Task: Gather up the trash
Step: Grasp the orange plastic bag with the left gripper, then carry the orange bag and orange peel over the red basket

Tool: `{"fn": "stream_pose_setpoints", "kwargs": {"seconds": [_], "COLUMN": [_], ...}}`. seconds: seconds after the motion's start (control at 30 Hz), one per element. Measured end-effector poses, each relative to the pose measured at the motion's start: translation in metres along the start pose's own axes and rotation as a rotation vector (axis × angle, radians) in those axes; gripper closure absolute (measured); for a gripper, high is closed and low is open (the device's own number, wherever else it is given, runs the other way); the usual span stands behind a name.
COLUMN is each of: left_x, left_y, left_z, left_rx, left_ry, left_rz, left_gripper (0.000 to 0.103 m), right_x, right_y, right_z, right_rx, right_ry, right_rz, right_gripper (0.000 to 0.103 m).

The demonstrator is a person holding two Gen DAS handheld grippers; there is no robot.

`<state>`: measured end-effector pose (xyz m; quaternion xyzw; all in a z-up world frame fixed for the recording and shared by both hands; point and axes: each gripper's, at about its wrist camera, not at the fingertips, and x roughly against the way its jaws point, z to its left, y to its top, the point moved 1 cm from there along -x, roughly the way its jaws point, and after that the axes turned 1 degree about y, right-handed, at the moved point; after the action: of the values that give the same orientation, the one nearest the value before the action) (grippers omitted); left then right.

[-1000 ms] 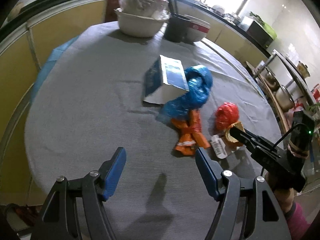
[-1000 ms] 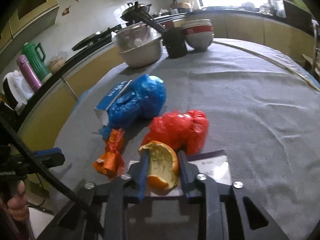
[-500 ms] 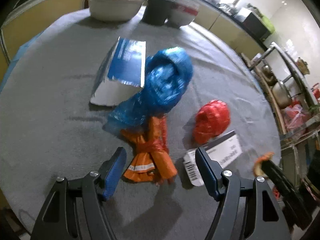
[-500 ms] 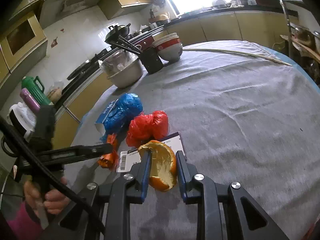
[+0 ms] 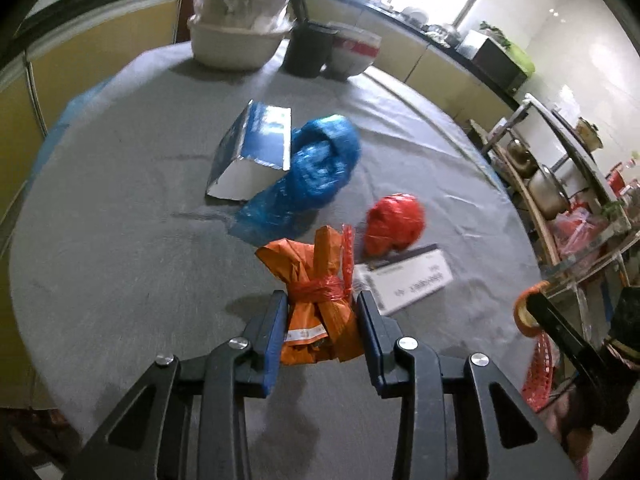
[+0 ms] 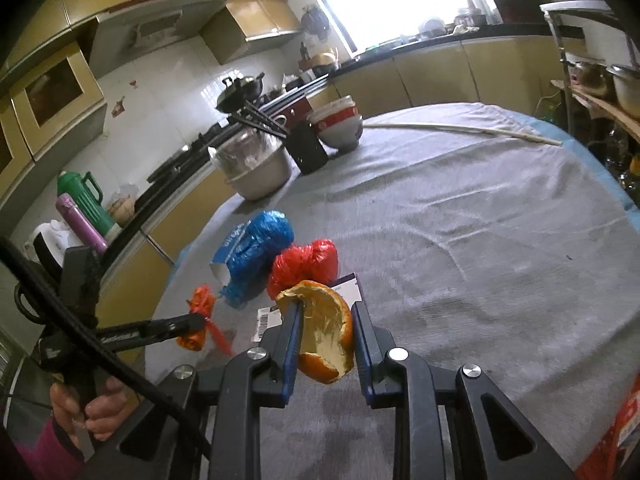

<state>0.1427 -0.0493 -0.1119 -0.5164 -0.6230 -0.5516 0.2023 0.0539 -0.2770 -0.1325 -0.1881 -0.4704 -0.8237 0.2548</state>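
Left wrist view: left gripper [image 5: 320, 320], jaws just closing, clamped on orange wrapper bundle [image 5: 318, 304], lifted above grey surface [image 5: 120, 240]. Beyond the bundle: blue bag [image 5: 316, 176] against blue-white box [image 5: 256, 152]; red bag [image 5: 394, 220] and white label [image 5: 404, 280] to its right.

Right wrist view: right gripper [image 6: 326, 332] clamped tight on orange peel [image 6: 324, 332], held above the surface, red bag just beyond the peel.
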Motion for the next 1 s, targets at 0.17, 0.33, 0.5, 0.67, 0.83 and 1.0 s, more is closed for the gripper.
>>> {"fn": "stream_pose_setpoints", "kwargs": {"seconds": [0.17, 0.33, 0.5, 0.67, 0.83, 1.0], "left_x": [0.024, 0.047, 0.059, 0.064, 0.066, 0.061], "left_y": [-0.006, -0.02, -0.039, -0.054, -0.062, -0.071], "left_z": [-0.031, -0.066, -0.099, -0.124, -0.145, -0.166], "left_rx": [-0.082, -0.184, -0.273, -0.331, -0.383, -0.429], "left_ry": [0.014, -0.012, -0.015, -0.002, 0.02, 0.016], "left_rz": [-0.042, -0.077, -0.092, -0.098, -0.11, -0.093], "left_gripper": [0.066, 0.066, 0.066, 0.066, 0.066, 0.066], "right_x": [0.024, 0.053, 0.086, 0.115, 0.144, 0.168], "right_y": [-0.002, -0.004, -0.009, -0.019, -0.033, -0.04], "right_z": [-0.001, -0.004, -0.013, -0.026, -0.047, -0.064], "right_rx": [-0.009, -0.02, -0.035, -0.047, -0.085, -0.123], "right_ry": [-0.008, -0.022, -0.038, -0.064, -0.091, -0.111], "right_rz": [-0.041, -0.091, -0.145, -0.178, -0.205, -0.242], "right_gripper": [0.077, 0.077, 0.077, 0.077, 0.077, 0.077]}}
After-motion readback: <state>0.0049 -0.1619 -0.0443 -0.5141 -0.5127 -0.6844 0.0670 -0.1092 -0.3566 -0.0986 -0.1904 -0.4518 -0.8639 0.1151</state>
